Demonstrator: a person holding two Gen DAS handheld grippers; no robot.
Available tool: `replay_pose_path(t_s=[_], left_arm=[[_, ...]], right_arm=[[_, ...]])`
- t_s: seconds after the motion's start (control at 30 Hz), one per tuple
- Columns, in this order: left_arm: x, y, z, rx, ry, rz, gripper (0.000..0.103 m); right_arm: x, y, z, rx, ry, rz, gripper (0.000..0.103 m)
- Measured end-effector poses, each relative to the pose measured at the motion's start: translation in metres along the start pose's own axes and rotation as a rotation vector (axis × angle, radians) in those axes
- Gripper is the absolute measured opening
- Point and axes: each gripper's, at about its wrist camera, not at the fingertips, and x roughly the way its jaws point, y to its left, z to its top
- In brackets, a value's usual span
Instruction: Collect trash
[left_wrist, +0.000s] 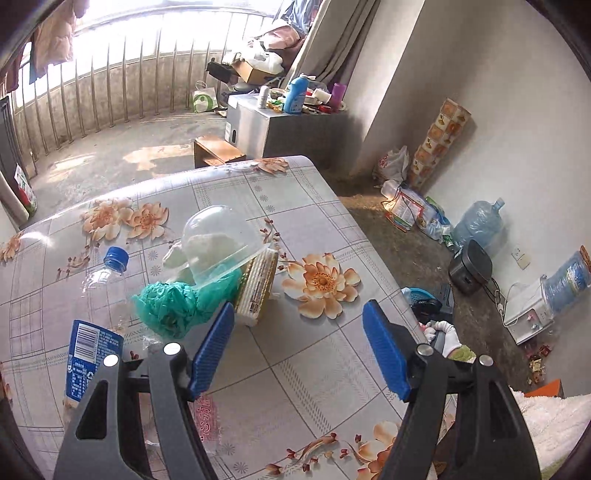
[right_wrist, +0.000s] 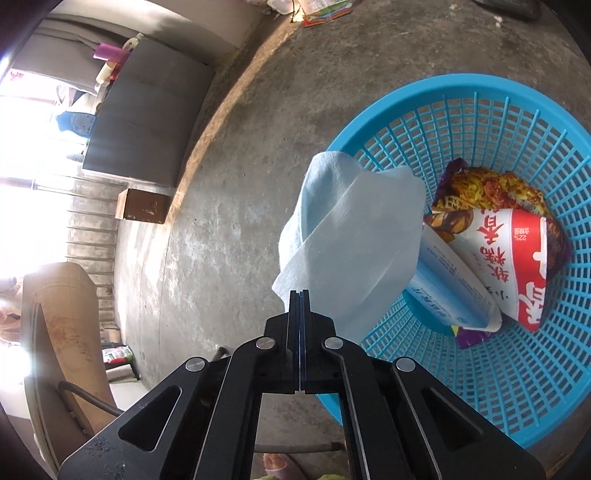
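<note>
Trash: basket (right_wrist: 480, 387) on the floor holds wrappers (right_wrist: 509, 251); a limp, light tissue (right_wrist: 351, 236), pinched at its corner by the closed right gripper (right_wrist: 299, 295), hangs over the rim. Left gripper (left_wrist: 299, 332) gapes, empty, near the table's (left_wrist: 295, 387) right edge.

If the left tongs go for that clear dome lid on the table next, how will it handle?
The clear dome lid looks thin, so probably light and easily crushed or cracked. Its smooth curve may slip between the pads. It leans on the green bag and tissue, so likely shifts when nudged.
</note>
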Motion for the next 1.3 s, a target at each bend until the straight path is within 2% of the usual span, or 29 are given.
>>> replay_pose_path(t_s=[0.17, 0.2, 0.27, 0.3, 0.33, 0.47, 0.53, 0.6, 0.7, 0.8, 1.0, 1.13, 1.17, 1.23, 1.3], left_arm=[[-0.009, 0.022, -0.006, -0.054, -0.022, -0.007, 0.07], [-0.009, 0.024, -0.006, -0.057, -0.026, -0.004, 0.07], [-0.011, 0.029, -0.008, -0.063, -0.03, -0.002, 0.07], [-0.012, 0.03, -0.009, -0.067, -0.031, -0.001, 0.07], [-0.012, 0.032, -0.01, -0.07, -0.033, 0.001, 0.07], [-0.013, 0.039, -0.015, -0.087, -0.027, 0.015, 0.07], [-0.012, 0.043, -0.018, -0.095, -0.02, 0.022, 0.07], [-0.012, 0.046, -0.019, -0.102, -0.015, 0.029, 0.07], [-0.011, 0.049, -0.02, -0.112, -0.009, 0.032, 0.07], [-0.009, 0.05, -0.02, -0.114, -0.009, 0.029, 0.07], [-0.011, 0.047, -0.022, -0.108, -0.016, 0.012, 0.07], [-0.016, 0.047, -0.023, -0.105, -0.03, 0.018, 0.07], [-0.017, 0.047, -0.024, -0.107, -0.033, 0.019, 0.07], [-0.019, 0.048, -0.025, -0.114, -0.033, 0.018, 0.07], [-0.021, 0.048, -0.026, -0.116, -0.036, 0.018, 0.07]], right_arm=[[-0.015, -0.009, 0.002, 0.01, -0.024, -0.017, 0.0], [-0.013, -0.009, 0.003, 0.017, -0.008, -0.004, 0.005], [-0.008, -0.008, 0.006, 0.032, 0.019, -0.007, 0.028], [-0.005, -0.003, 0.008, 0.032, 0.017, -0.021, 0.044], [-0.003, 0.0, 0.009, 0.02, 0.01, -0.033, 0.045], [0.02, 0.014, 0.015, -0.011, 0.045, -0.101, 0.041], [0.029, 0.014, 0.015, -0.004, 0.057, -0.128, 0.027], [0.033, 0.014, 0.015, 0.011, 0.054, -0.103, 0.016], [0.028, 0.015, 0.011, 0.01, 0.025, -0.104, 0.013], [0.02, 0.011, 0.007, 0.045, -0.004, -0.074, 0.004], [-0.012, -0.015, -0.003, 0.12, -0.086, -0.005, 0.0], [-0.029, -0.038, -0.011, 0.167, -0.151, -0.06, 0.0], [-0.028, -0.042, -0.013, 0.174, -0.153, -0.087, 0.0], [-0.022, -0.05, -0.014, 0.142, -0.098, -0.119, 0.0], [-0.014, -0.047, -0.017, 0.068, -0.034, -0.164, 0.006]])
